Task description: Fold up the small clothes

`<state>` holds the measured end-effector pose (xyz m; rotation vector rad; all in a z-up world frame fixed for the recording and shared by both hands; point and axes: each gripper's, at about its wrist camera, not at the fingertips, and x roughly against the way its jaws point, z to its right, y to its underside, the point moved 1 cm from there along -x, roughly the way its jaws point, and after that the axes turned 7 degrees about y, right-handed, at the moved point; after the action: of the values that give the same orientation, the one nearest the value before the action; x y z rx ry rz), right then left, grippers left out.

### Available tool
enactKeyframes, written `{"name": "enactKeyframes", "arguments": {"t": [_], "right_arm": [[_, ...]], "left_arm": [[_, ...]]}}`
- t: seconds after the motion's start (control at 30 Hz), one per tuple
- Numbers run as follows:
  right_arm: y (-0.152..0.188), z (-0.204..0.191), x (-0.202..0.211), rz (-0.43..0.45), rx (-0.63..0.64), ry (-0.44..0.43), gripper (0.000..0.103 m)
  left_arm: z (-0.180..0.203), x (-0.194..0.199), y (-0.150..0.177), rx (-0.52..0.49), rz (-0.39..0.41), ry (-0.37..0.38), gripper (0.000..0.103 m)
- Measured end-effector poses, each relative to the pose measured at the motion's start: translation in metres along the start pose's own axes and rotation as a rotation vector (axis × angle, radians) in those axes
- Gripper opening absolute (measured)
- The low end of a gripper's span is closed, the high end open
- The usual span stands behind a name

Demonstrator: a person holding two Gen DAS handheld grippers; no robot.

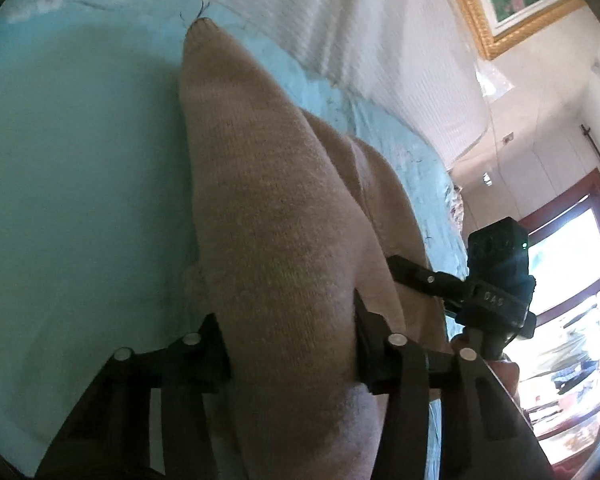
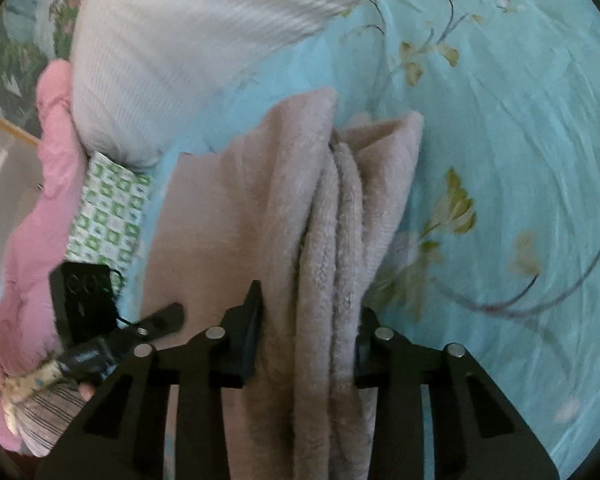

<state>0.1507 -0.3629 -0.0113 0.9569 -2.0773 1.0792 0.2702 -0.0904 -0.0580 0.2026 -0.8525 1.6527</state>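
Observation:
A beige knitted garment (image 1: 268, 216) hangs bunched between both grippers above a light blue floral bedsheet (image 1: 68, 200). My left gripper (image 1: 292, 344) is shut on one end of it. The cloth fills the gap between the black fingers (image 1: 204, 352). In the right wrist view the same beige garment (image 2: 300, 220) is gathered in thick folds, and my right gripper (image 2: 308, 336) is shut on it. The other gripper with its camera shows at the right in the left wrist view (image 1: 496, 292) and at the lower left in the right wrist view (image 2: 88, 312).
A white ribbed garment (image 2: 172, 64) lies on the bedsheet (image 2: 520, 160) beyond the beige one. Pink cloth (image 2: 40, 200) and a green-and-white checked piece (image 2: 108, 216) lie at the left. A gold-framed picture (image 1: 516, 4) and a window (image 1: 572, 288) are on the wall.

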Motion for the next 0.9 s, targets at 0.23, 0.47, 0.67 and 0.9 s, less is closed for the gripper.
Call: {"name": "enactKeyframes", "arguments": {"t": [0.23,0.47,0.67,0.9], "right_arm": [[0.037,-0.067,0.014,-0.015,0.077,-0.151,0.034],[0.082,-0.122,-0.027,-0.093,0.131,-0.241,0.034],[0.109,-0.117,-0.059,-0.140,0.123,-0.149,0.039],[0.100,-0.130,-0.021,-0.020,0.194,0.023,0.054]], "left_arm": [[0.010,0.112,0.038,-0.068,0.070,-0.045,0.045],[-0.019,0.180,0.075,-0.030,0.074,-0.114,0.046],[-0.069,0.174,0.107,0.129,0.054,-0.113,0.056],[-0.058,0.199,0.110,0.092,0.118,-0.219,0.069]]}}
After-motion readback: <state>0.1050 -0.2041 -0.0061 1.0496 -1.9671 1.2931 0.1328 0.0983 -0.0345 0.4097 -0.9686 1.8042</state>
